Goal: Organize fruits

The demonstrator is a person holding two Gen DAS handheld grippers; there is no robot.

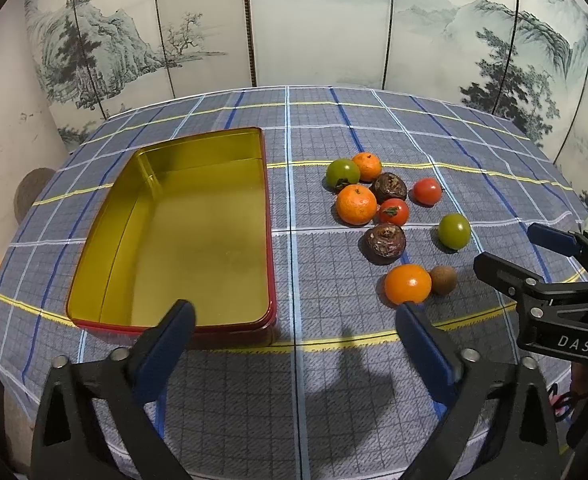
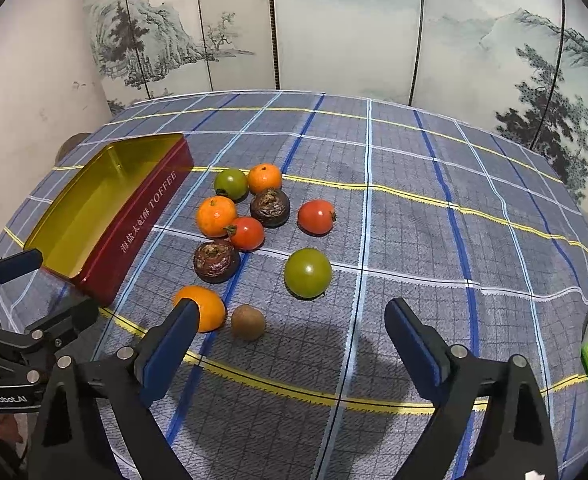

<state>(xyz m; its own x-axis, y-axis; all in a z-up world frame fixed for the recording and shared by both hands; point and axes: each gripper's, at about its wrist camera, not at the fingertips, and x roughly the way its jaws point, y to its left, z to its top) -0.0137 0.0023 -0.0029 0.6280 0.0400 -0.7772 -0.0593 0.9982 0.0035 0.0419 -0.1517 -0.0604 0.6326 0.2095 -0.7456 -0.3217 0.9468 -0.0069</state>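
Right wrist view: oranges, tomatoes (image 2: 316,216) red and green, dark mangosteens and a small brown kiwi (image 2: 248,322) cluster on the plaid-clothed worktop (image 2: 413,240) beside an open red tin (image 2: 106,216); both grippers, right (image 2: 292,332) and left (image 1: 295,330), hover with fingers apart.

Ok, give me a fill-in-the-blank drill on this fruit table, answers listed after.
1. The tin holds ___ fruits.
2. The word printed on the tin's red side reads ___.
3. The small brown fruit lies beside a fruit coloured ___.
4. Both the left tongs and the right tongs are ___.

Answers: no; TOFFEE; orange; open
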